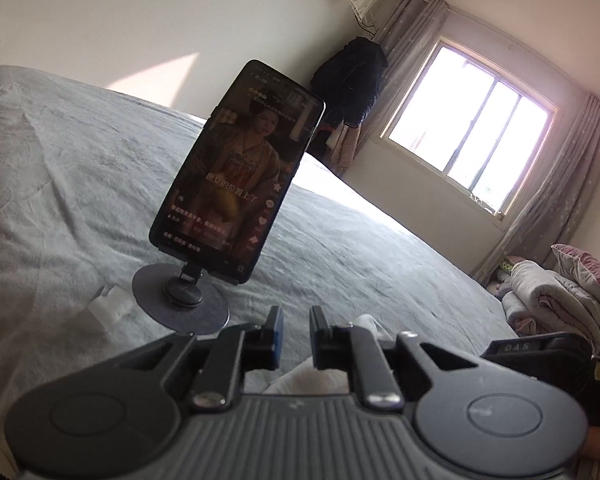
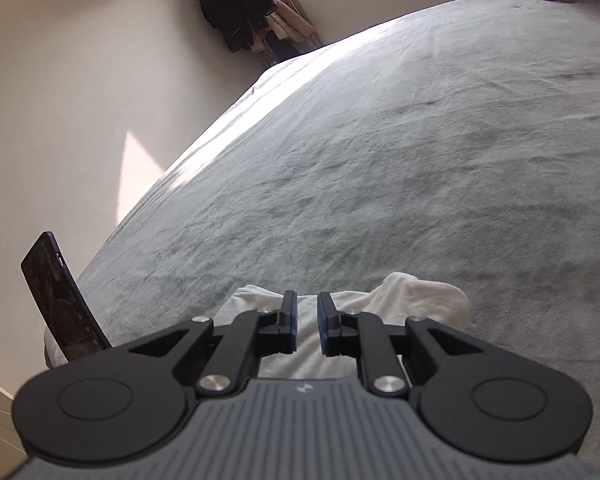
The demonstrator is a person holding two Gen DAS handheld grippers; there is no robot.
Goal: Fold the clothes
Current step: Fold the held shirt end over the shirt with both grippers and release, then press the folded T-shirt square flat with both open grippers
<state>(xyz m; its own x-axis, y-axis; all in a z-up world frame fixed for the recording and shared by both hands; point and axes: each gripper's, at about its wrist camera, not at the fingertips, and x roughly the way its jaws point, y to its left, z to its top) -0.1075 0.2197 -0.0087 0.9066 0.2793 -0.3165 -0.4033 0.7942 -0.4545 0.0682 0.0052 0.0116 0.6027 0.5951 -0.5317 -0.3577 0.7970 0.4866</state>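
A wide bed (image 2: pixel 380 140) under a grey-green cover fills a pale-walled room with one sunlit window (image 1: pixel 472 136) and grey curtains (image 1: pixel 560 200). One phone (image 1: pixel 240 168) stands on a round stand (image 1: pixel 180 300) by the bed's near edge. One white garment (image 2: pixel 416 300) lies at that near edge. The left gripper (image 1: pixel 296 326) and right gripper (image 2: pixel 307 312) are each parted a narrow way, gripping nothing. Folded bedding (image 1: pixel 556 292) is piled at the bed's far corner.
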